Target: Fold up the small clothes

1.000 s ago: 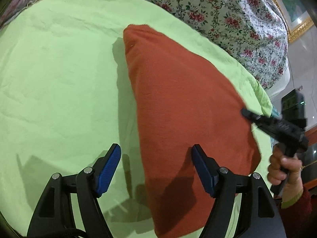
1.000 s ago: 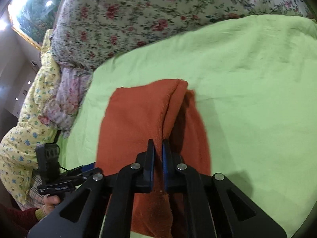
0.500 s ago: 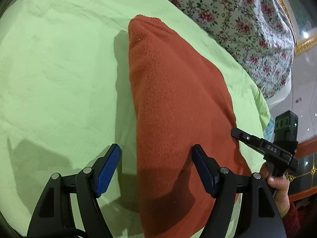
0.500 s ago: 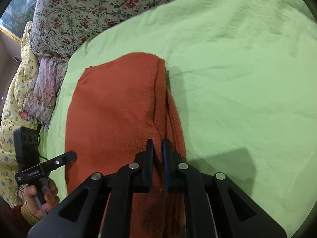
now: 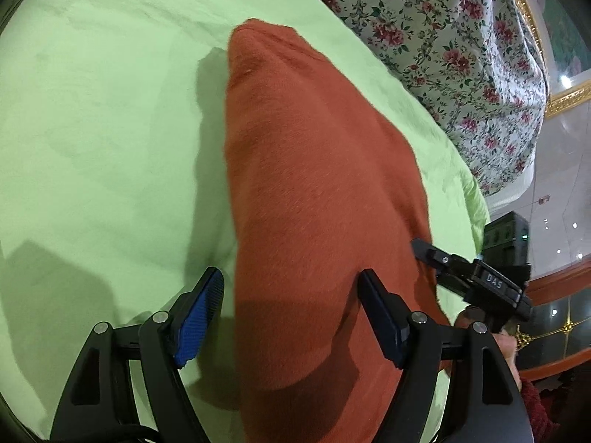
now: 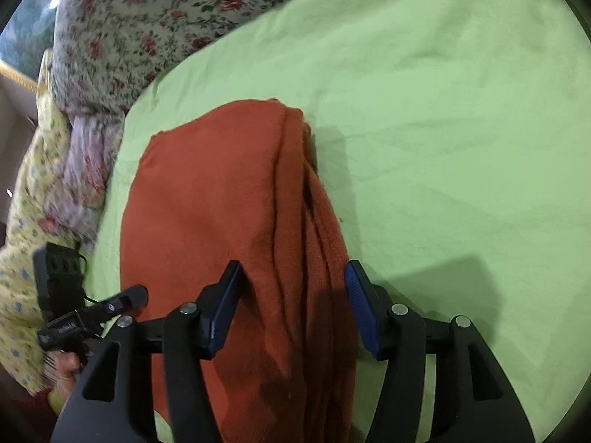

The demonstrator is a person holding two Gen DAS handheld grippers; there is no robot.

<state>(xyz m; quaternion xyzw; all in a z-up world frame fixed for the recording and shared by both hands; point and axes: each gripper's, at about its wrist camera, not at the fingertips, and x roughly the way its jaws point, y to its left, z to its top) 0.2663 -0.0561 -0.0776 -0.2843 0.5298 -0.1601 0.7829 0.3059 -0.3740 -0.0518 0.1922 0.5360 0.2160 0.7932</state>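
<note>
Lying folded on the green sheet (image 6: 443,92) is the garment (image 6: 229,203), rust-coloured, its stacked edges showing along the side toward the open sheet. The right gripper (image 6: 291,306) is opening over those layered edges; the cloth sits between the jaws, but the pads are not pressing it. The left gripper (image 5: 291,310) is closing slightly, jaws wide apart, straddling the opposite long edge without clamping it. In my judgement a fold is just being released, and the step in hand is setting the cloth down. The next move calls for either a fresh grasp on one end for a further fold, or a smoothing of the bulging top layer. A floral quilt (image 5: 461,55) is lying just beyond the sheet, and a yellow bundle (image 6: 33,192) beside it; neither is obstructing. Each gripper is working near the other, so crowding is the only hazard.
</note>
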